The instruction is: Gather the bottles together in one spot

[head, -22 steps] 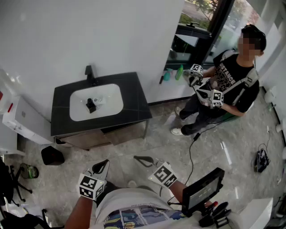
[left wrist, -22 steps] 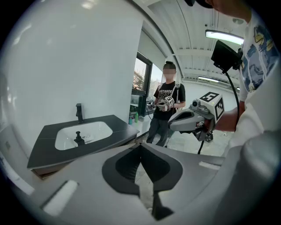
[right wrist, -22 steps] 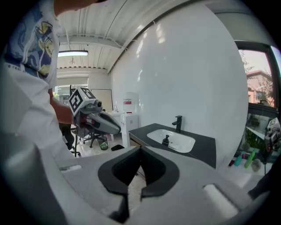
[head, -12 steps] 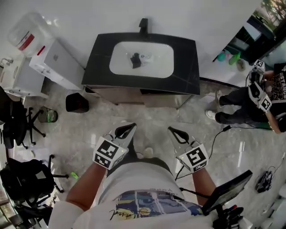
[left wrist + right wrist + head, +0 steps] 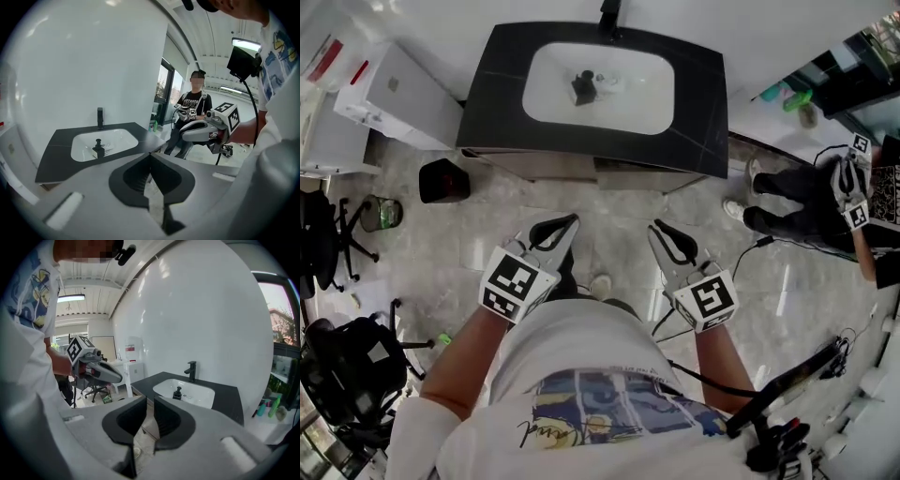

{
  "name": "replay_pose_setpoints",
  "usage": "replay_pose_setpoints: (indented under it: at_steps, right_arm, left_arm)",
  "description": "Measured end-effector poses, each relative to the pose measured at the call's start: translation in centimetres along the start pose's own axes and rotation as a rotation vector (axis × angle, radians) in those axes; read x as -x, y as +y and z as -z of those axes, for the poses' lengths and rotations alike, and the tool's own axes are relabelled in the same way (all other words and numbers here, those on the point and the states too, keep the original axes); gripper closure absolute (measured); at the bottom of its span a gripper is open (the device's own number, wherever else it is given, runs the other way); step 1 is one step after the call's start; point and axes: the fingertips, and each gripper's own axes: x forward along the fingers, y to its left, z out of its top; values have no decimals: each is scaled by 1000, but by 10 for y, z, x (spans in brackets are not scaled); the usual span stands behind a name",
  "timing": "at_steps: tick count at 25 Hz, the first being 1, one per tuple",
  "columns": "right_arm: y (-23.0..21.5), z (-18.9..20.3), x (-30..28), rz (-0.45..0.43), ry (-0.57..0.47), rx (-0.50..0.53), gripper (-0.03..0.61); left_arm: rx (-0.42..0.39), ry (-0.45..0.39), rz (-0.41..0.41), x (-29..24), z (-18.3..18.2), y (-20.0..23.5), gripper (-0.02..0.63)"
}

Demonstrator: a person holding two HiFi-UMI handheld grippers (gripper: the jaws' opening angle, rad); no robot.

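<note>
The dark pump bottle [image 5: 582,87] sat inside the white sink [image 5: 647,98], which was sunk into the black tabletop [image 5: 502,103]. Two more bottles, a green one [image 5: 798,98] and a teal one [image 5: 772,92], stood way off to the right by the window. Both tongs were held out over the floor [image 5: 469,253], well short of the sink. The left tongs [image 5: 150,157] were closed tip to tip on nothing. The right tongs [image 5: 149,401] were open just a crack, also empty.
</note>
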Motion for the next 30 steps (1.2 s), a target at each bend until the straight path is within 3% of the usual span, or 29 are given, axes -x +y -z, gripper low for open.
replay_pose_setpoints:
  at_steps: [4, 16, 20, 30]
  right_arm:
    - [-10, -11, -32, 21, 11, -13, 517]
    - [-69, -49, -152, 153, 29, -19, 472]
    - [-81, -45, -196, 138, 70, -3, 460]
    - [-124, -32, -299, 70, 110, -8, 423]
  left_arm:
    - [-53, -14, 33, -8, -12, 31, 584]
    - [-73, -17, 118, -21, -44, 127, 593]
    - [-72, 8, 132, -18, -43, 153, 612]
    - [15, 28, 43, -23, -52, 189, 612]
